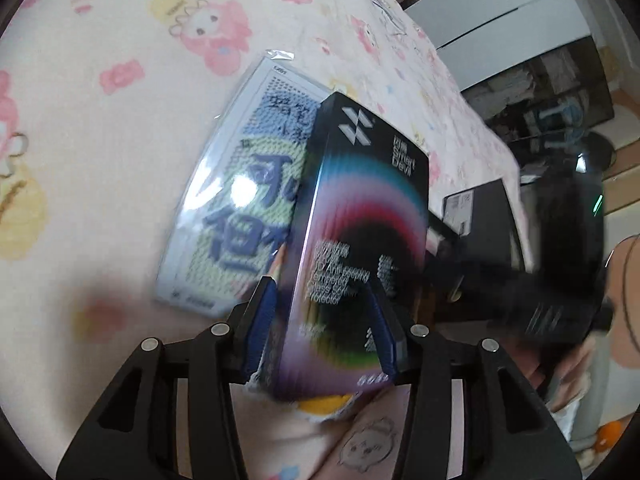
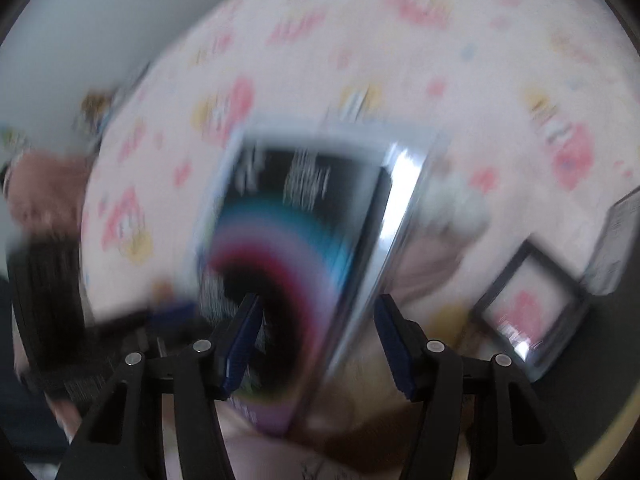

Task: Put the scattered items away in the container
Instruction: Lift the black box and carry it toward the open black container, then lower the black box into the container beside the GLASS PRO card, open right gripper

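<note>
My left gripper (image 1: 322, 312) is shut on a black screen-protector box (image 1: 356, 216) with a rainbow ring, held tilted above the bed. Behind it lies a pale blue packet (image 1: 240, 184) with dark blue characters in a plastic sleeve. In the blurred right wrist view the same black box (image 2: 292, 248) stands between my right gripper's fingers (image 2: 316, 336), which are spread wide and not pressing it. A clear container (image 2: 532, 312) with a dark rim sits at the lower right. The right gripper body (image 1: 560, 280) shows as a dark blur in the left view.
The bed sheet (image 1: 100, 160) is pink with cartoon prints. A dark box (image 1: 480, 216) lies at the bed's right edge. Beyond the edge are a white cabinet (image 1: 500, 8) and a cluttered floor. A grey box (image 2: 620, 240) lies at the far right.
</note>
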Demonstrator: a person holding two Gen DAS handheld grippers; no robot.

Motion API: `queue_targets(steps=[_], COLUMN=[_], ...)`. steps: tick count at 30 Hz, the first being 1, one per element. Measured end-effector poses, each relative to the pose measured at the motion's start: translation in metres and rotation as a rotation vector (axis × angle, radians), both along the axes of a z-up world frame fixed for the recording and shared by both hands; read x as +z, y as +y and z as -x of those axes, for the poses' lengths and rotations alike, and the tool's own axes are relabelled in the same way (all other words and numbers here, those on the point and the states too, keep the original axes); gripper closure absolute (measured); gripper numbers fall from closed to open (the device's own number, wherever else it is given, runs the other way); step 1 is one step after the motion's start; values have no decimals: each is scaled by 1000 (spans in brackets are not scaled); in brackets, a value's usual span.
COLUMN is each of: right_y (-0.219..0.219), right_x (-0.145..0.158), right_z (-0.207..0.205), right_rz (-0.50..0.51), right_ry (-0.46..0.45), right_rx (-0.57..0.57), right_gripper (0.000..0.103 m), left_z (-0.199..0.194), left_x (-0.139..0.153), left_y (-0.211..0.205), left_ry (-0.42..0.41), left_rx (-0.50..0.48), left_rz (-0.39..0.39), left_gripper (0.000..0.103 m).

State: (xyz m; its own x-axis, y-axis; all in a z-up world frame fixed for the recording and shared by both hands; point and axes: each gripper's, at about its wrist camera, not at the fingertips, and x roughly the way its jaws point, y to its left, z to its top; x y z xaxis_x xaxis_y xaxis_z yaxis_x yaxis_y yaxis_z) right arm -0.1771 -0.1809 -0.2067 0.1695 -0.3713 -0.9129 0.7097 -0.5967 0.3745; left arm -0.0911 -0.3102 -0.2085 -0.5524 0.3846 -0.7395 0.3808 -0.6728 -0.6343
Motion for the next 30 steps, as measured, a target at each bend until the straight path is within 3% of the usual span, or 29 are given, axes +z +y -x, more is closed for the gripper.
queue_targets(steps=[4, 9, 15, 20, 24, 30], right_y=[4, 22, 64, 144, 210, 291], right_x=[2, 45, 122, 161, 158, 119], right_z=[-4, -3, -10, -8, 1, 27], right_rz=[30, 166, 247, 287, 301, 242], right_ry=[37, 112, 239, 323, 302, 222], right_rx=[-19, -100, -157, -302, -416, -536], right_gripper=[48, 52, 54, 54, 54, 54], left_z=[10, 8, 21, 60, 97, 131], left_x=[16, 64, 127, 160, 161, 121], left_y=[13, 35, 75, 135, 197, 274], left_ry=[-3, 54, 201, 266, 207, 53], left_rx=[-39, -89, -160, -295, -389, -483], left_rz=[67, 150, 115, 107, 114, 128], left_gripper=[59, 59, 57, 57, 57, 59])
